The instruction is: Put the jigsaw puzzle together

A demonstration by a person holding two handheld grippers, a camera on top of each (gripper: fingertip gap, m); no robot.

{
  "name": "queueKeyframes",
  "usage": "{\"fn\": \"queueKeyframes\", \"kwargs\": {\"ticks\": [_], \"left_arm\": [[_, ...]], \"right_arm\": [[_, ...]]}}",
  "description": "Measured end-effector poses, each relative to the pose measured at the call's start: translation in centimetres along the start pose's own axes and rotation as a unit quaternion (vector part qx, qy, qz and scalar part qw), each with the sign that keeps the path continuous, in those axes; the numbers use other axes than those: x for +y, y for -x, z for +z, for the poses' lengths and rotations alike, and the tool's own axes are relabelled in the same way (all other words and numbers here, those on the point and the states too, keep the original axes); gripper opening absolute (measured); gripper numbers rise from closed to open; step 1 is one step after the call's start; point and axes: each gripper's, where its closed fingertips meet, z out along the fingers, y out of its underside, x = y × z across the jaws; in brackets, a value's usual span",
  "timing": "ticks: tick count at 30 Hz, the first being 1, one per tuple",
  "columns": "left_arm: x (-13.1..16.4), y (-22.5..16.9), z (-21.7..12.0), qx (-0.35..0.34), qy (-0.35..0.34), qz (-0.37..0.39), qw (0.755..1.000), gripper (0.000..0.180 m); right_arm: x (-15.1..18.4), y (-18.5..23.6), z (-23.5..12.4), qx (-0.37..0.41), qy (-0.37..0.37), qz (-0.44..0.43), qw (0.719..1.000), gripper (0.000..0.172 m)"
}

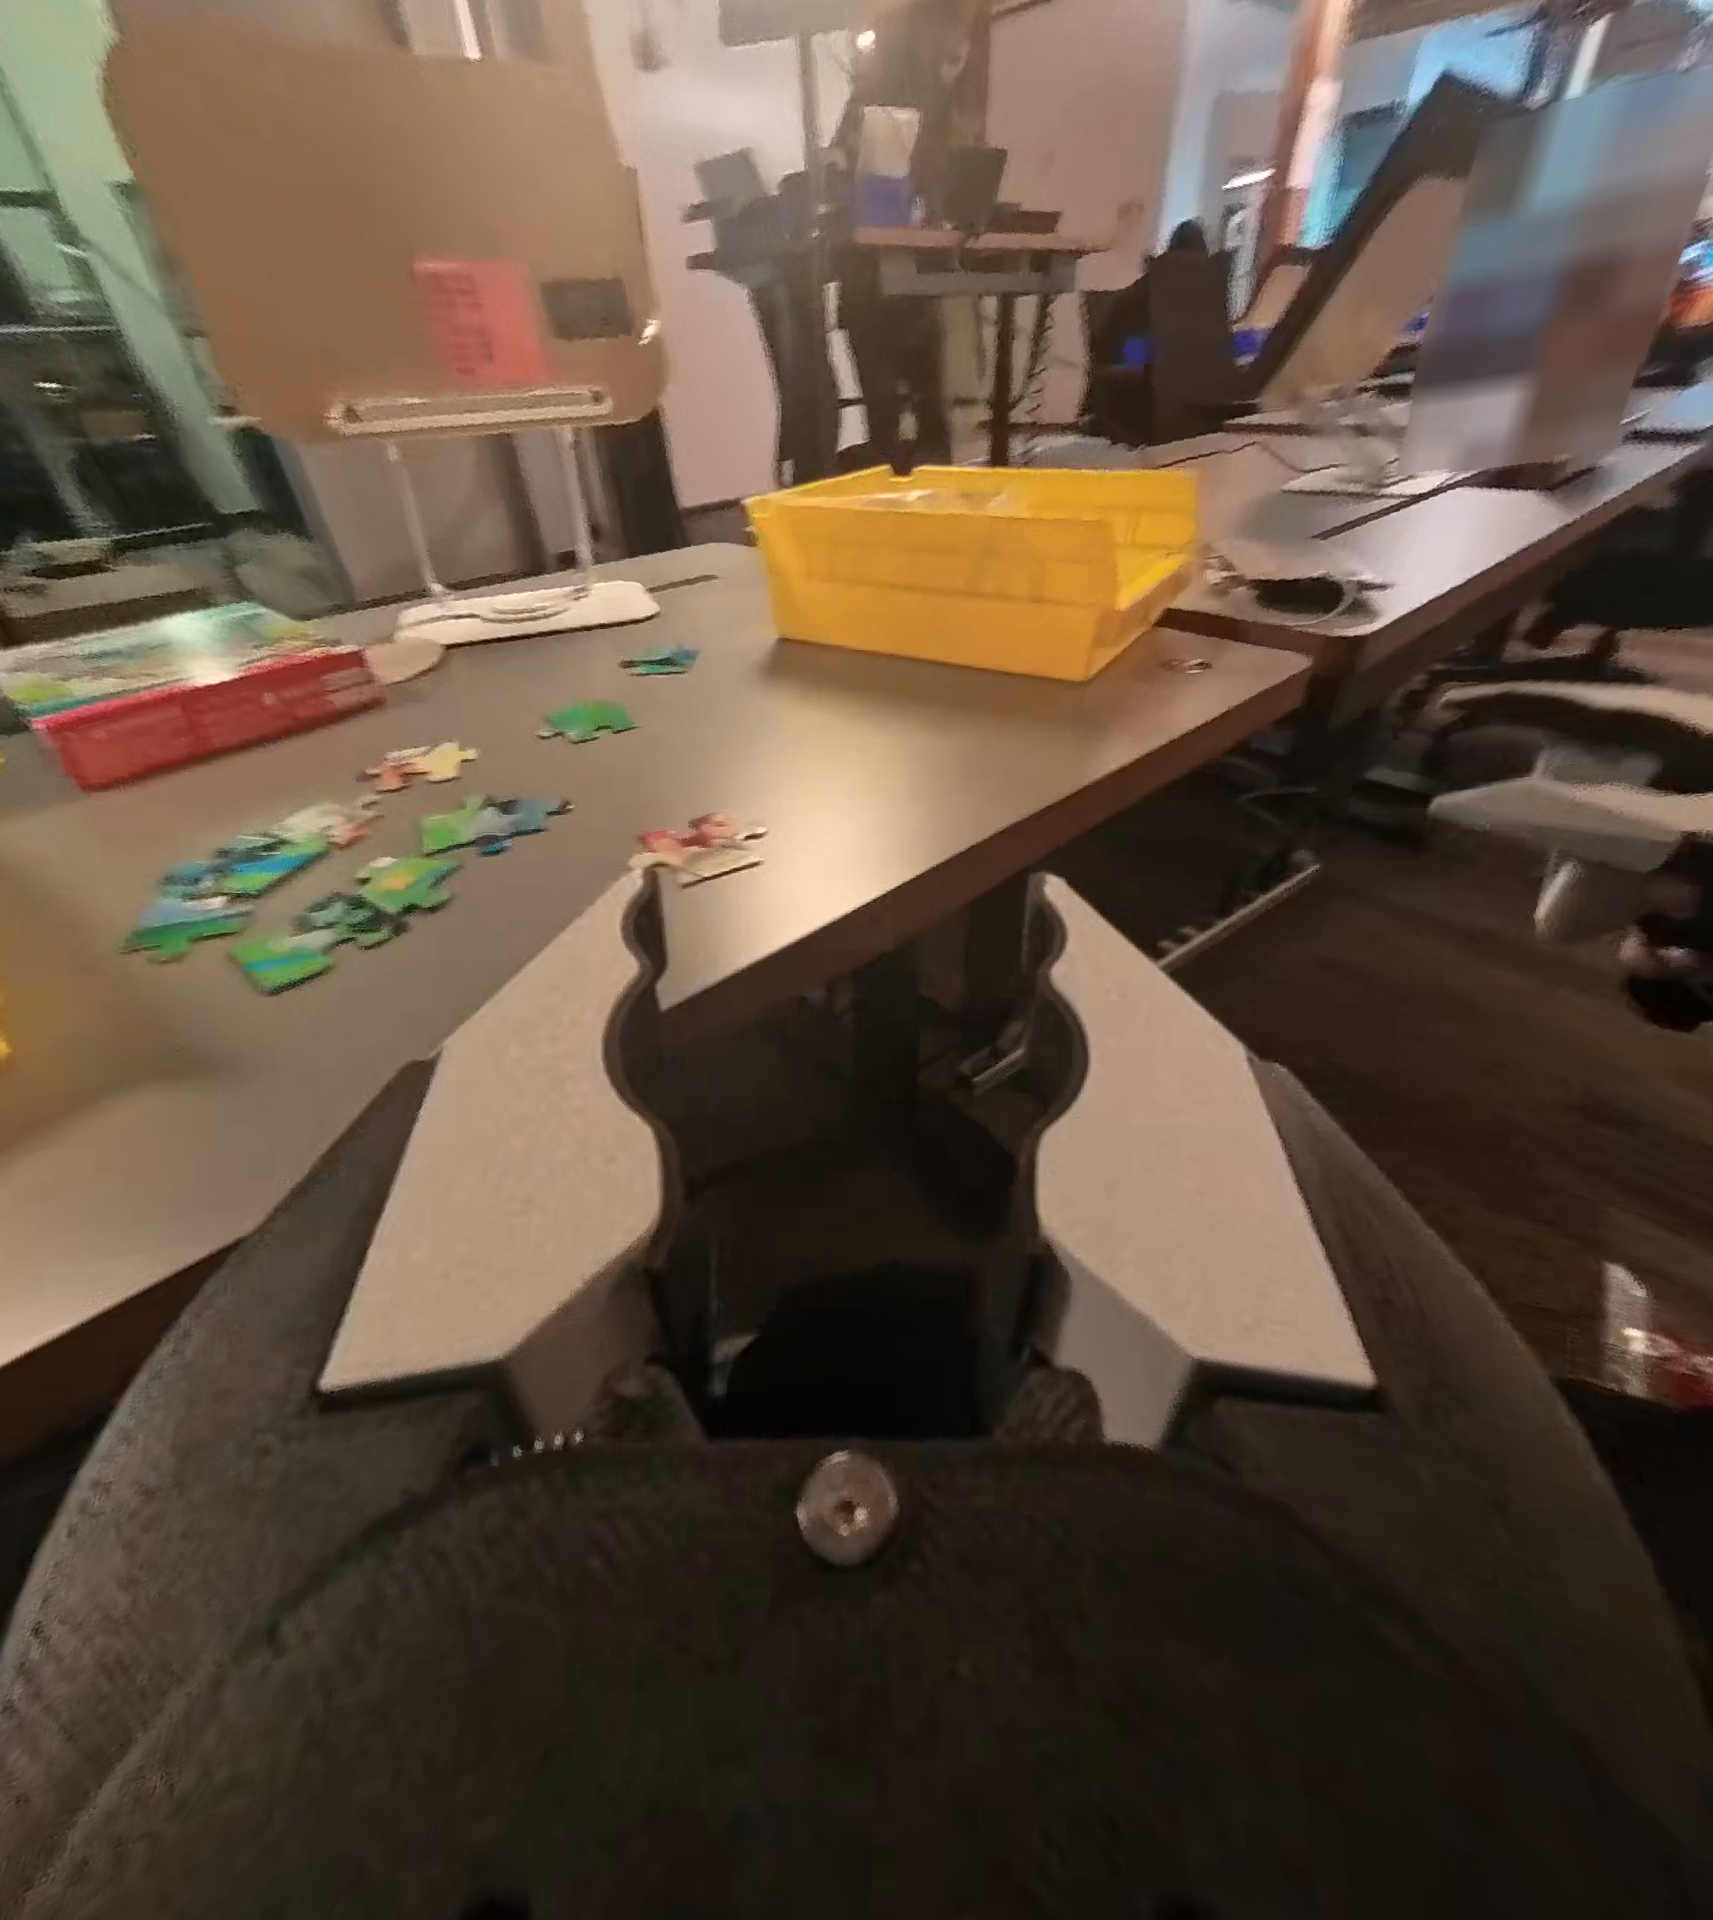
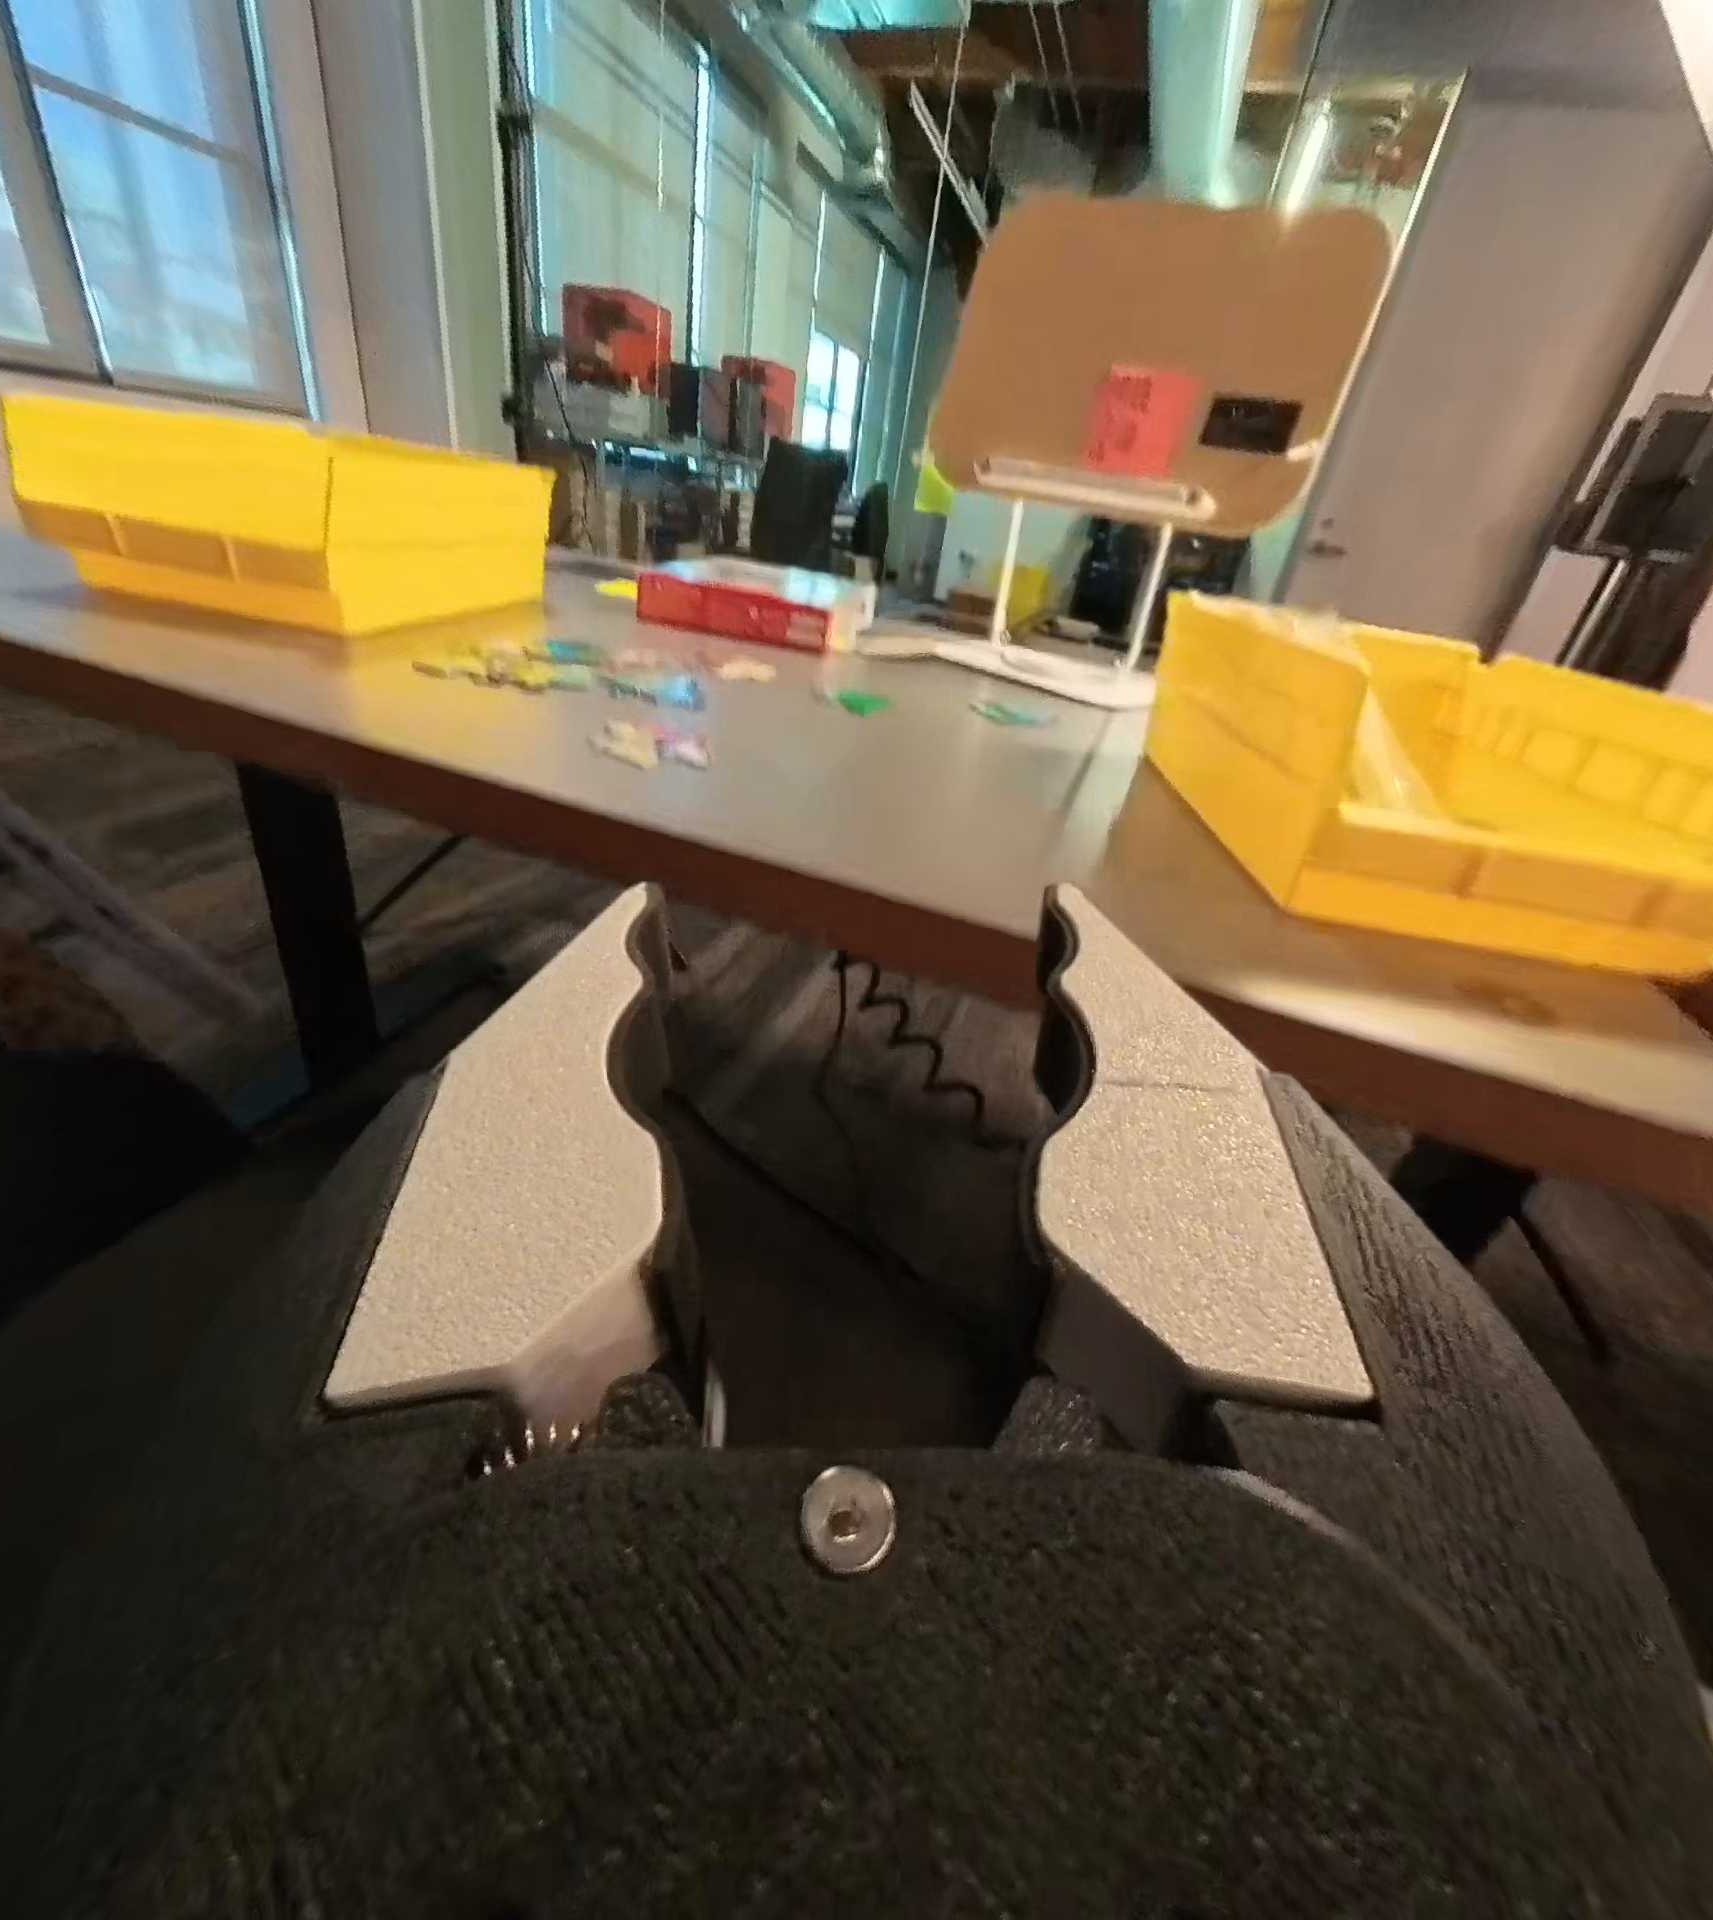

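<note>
At the table's near edge [image 1: 935, 914] we see the left gripper [image 1: 847, 894] gaping wide and bare, nearest a pink-red puzzle piece [image 1: 701, 844] lying flat, long axis left-right. The right gripper [image 2: 852, 904] gapes bare below the edge. Farther off, scattered puzzle pieces [image 1: 312, 883], then a red puzzle box [image 1: 197, 691] and yellow bin [image 1: 977, 561].
</note>
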Motion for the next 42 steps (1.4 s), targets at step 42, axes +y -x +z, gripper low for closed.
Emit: {"fn": "queueKeyframes", "kwargs": {"ticks": [42], "left_arm": [[-2.5,15.2,26.3,-0.046,-0.113,0.124,0.985,0.068]], "right_arm": [[25.5,0.9,1.7,0.169,0.2,0.405,0.876,0.069]]}}
